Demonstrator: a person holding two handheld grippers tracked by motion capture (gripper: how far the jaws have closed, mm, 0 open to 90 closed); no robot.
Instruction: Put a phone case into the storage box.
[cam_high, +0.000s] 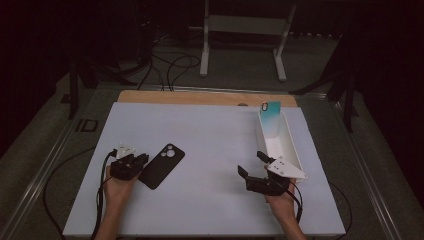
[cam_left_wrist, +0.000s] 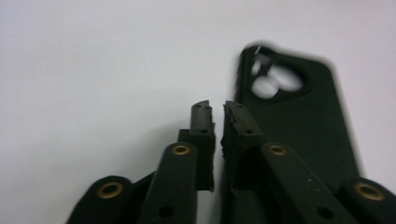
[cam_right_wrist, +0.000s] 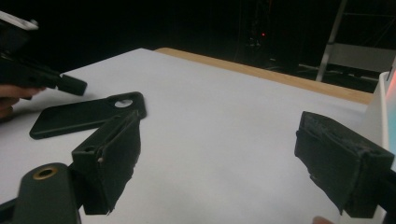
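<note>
**Black case loose on the sheet, tray one case full**

Black and flat, one phone case (cam_high: 161, 165) lies on the white sheet (cam_high: 210, 150) at about eight o'clock from centre, camera cutout facing up. The left gripper (cam_high: 141, 159) sits just at its nine o'clock edge, jaws parted by a narrow slit, nothing between them. The right gripper (cam_high: 251, 164) waits at four o'clock, jaws spread wide and empty, beside the white tray (cam_high: 295, 150). At one o'clock, one teal case (cam_high: 270, 120) stands upright in the tray's far end. By my judgement, sorting is half done: the black case is yet to be gripped and carried over. Count: two cases, one tray, two grippers.
</note>
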